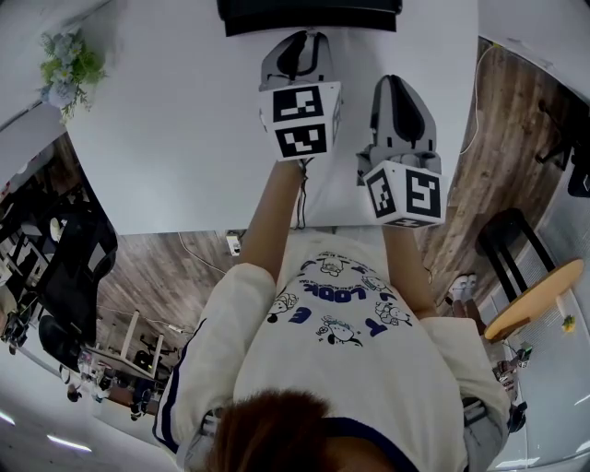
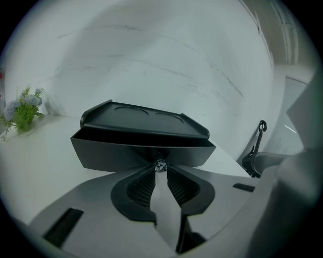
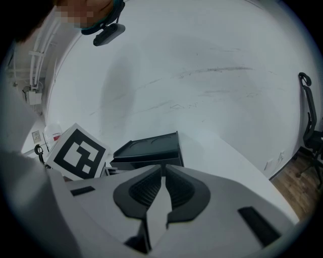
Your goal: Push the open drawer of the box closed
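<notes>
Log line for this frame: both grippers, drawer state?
left gripper: shut on drawer knob | right gripper: shut, empty, short of box | drawer: ajar | box: black, on white table

One black box (image 2: 146, 123) with one drawer (image 2: 111, 151) and one knob (image 2: 160, 165); one small plant (image 2: 22, 112); two tools, left tool (image 2: 160, 170) and right tool (image 3: 163, 174); one worktop (image 1: 166, 120); one person (image 1: 350, 369).

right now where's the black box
In the head view the black box sits top centre at the far edge of the white table, just beyond the left gripper, which is shut on its drawer knob.
</notes>
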The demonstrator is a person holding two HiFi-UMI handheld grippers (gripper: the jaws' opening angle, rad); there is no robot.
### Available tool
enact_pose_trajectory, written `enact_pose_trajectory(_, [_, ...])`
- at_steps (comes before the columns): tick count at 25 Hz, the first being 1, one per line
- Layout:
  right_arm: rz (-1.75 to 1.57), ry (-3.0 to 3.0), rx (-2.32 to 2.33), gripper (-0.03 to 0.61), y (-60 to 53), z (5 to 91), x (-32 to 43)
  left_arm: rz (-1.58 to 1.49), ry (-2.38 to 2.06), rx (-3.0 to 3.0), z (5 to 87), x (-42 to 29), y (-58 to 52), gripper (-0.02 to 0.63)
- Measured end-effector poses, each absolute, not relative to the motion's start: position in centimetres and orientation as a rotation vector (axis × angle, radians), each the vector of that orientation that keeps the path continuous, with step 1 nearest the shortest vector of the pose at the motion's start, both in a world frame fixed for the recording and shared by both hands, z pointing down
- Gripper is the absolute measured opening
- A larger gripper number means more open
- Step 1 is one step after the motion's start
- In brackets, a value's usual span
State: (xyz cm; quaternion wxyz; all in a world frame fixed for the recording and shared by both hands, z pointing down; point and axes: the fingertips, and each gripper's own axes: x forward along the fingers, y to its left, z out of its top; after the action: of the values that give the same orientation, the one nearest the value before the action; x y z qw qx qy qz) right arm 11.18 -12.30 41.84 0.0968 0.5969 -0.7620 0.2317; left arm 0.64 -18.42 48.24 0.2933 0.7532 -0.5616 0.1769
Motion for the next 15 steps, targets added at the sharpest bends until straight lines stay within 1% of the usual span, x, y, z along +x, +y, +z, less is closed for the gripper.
enact_pose_trajectory(15, [0.700, -2.247, 1.745, 0.044, -12.5, 42.8, 11.0, 0.465, -1.504, 2.033, 47.8, 0.7, -20.0, 0.078])
